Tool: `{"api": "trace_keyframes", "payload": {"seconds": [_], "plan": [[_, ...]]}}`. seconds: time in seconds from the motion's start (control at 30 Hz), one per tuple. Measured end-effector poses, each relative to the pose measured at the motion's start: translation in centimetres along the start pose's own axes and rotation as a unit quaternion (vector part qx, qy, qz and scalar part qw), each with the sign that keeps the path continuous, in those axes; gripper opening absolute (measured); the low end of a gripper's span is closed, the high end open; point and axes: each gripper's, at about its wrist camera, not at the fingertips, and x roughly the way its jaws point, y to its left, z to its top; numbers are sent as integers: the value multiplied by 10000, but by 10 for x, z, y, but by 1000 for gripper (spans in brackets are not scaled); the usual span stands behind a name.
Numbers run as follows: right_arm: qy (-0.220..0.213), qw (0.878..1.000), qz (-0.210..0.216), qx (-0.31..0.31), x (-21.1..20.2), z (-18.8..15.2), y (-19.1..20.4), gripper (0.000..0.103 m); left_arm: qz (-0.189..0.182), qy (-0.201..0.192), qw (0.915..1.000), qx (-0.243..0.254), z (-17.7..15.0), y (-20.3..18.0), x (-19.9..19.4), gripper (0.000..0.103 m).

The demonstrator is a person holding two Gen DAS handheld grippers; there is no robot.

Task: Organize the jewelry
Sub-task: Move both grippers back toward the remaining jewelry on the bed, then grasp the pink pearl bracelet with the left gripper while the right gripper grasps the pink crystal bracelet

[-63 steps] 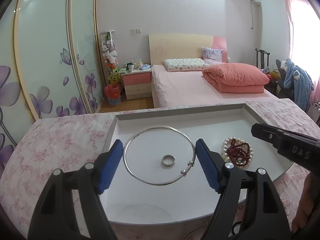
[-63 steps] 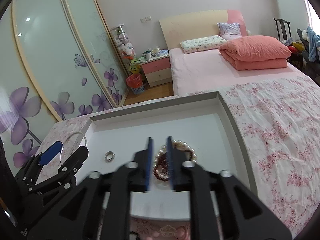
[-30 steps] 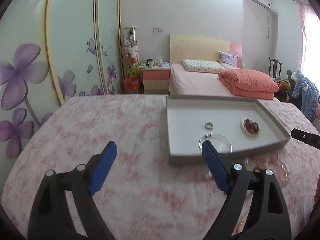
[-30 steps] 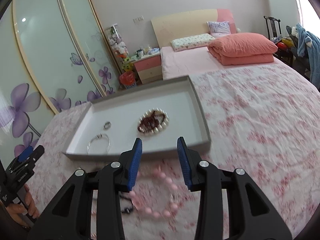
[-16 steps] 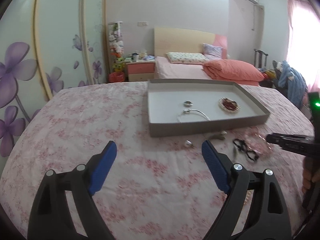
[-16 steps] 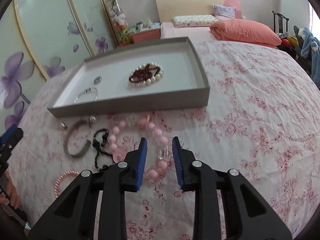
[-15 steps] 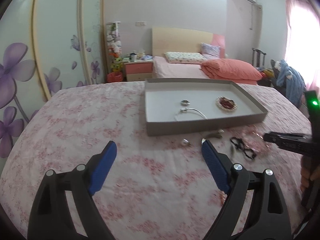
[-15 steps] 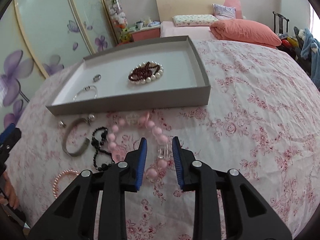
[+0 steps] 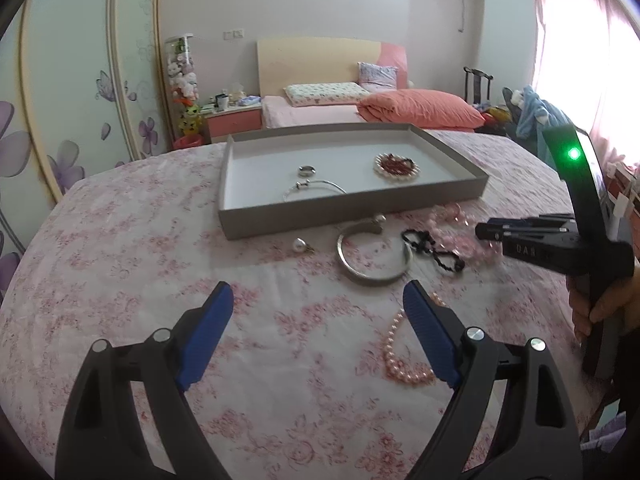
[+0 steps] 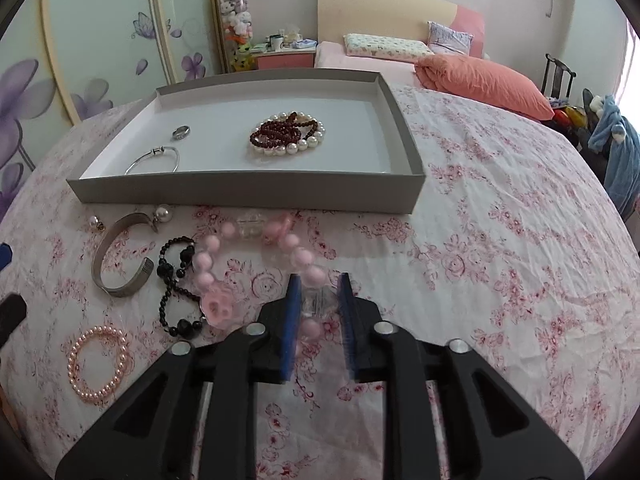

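Just in front of the right tool (image 10: 318, 300), the pink bead bracelet (image 10: 256, 264) lay on the flowered cloth of the desk (image 10: 500, 240). One clear bead of it sat between the two blue pads (image 10: 290, 312), which stood narrowly apart; I cannot tell if they already touched the bead. The rest of this bracelet curved away toward the grey tray (image 10: 248, 192), close to its near wall.

To the left of the pink beads lay a black bead bracelet (image 10: 176, 284), touching them or almost so. Further left was an open silver cuff (image 10: 120, 256), with a pearl earring (image 10: 163, 213) at its far end and a second small pearl (image 10: 94, 222) just beside it. Near the left edge of the right wrist view lay a ring of small pink pearls (image 10: 98, 362).

Inside the tray, a dark red bead string rested on a white pearl bracelet (image 10: 288, 134) around the middle. A thin silver bangle (image 10: 154, 160) and a small ring (image 10: 181, 133) lay in the left part, apart from each other.

The left tool (image 9: 316, 316) was wide open and held nothing. It hovered over bare cloth, with the silver cuff (image 9: 374, 256) ahead of its right pad and the small pink pearls (image 9: 404, 356) partly behind that pad. The lone pearl (image 9: 299, 245) lay further ahead, near the tray (image 9: 348, 210).
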Motion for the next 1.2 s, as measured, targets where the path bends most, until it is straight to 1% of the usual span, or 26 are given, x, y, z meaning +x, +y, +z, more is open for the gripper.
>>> {"api": "trace_keyframes", "payload": {"seconds": [0.03, 0.1, 0.13, 0.17, 0.23, 0.27, 0.33, 0.4, 0.47, 0.53, 0.57, 0.6, 0.67, 0.77, 0.87, 0.93, 1.0, 1.07, 1.2], "plan": [[-4, 10000, -29, 85, -1, -1, -4, 19, -31, 22, 10000, 22, -1, -2, 0, 84], [-31, 9997, -122, 209, -2, -2, -9, 19, -110, 87, 9999, 90, -4, -6, 2, 79], [-36, 9996, -128, 265, -2, -2, -13, 19, -170, 147, 9996, 140, -5, -9, 4, 75], [-35, 9995, -126, 288, -2, -2, -13, 19, -206, 181, 9995, 168, -7, -12, 5, 73], [-36, 9995, -126, 301, -2, -2, -14, 19, -309, 315, 9986, 278, -10, -19, 11, 64], [-36, 9995, -131, 296, -2, -2, -15, 19, -338, 369, 9982, 332, -12, -22, 13, 63], [-37, 9995, -123, 303, -2, -2, -16, 19, -358, 454, 9974, 441, -13, -28, 16, 56], [-36, 9994, -120, 307, -2, -2, -15, 19, -366, 526, 9966, 514, -14, -33, 18, 54], [-36, 9995, -125, 303, -2, -2, -15, 19, -303, 688, 9951, 649, -16, -40, 24, 47], [-36, 9994, -120, 308, -3, -2, -16, 19, -268, 938, 9923, 764, -19, -45, 33, 33], [-36, 9994, -122, 307, -2, -2, -15, 19, -290, 943, 9921, 774, -19, -46, 33, 25], [-36, 9994, -115, 313, -2, -3, -15, 19, -228, 941, 9920, 807, -19, -46, 33, 18], [-35, 9994, -103, 323, -2, -2, -16, 19, -135, 943, 9920, 828, -20, -44, 35, 14], [-34, 9994, -93, 333, -2, -2, -16, 19, 97, 951, 9928, 718, -17, -31, 37, 11], [-34, 9994, -73, 349, -2, -2, -17, 19, 405, 988, 9935, 382, -13, 1, 42, 11], [-34, 9994, -70, 350, -2, -2, -17, 20, 537, 1001, 9933, 228, -10, 15, 44, 11], [-34, 9993, -59, 359, -2, -2, -18, 20, 569, 998, 9933, 118, -9, 24, 45, 11], [-32, 9993, -51, 370, -1, -1, -17, 20, 507, 998, 9937, 28, -8, 29, 44, 12], [-31, 9993, -64, 379, -1, -1, -16, 20, 503, 998, 9937, 35, -8, 31, 43, 13]]}}
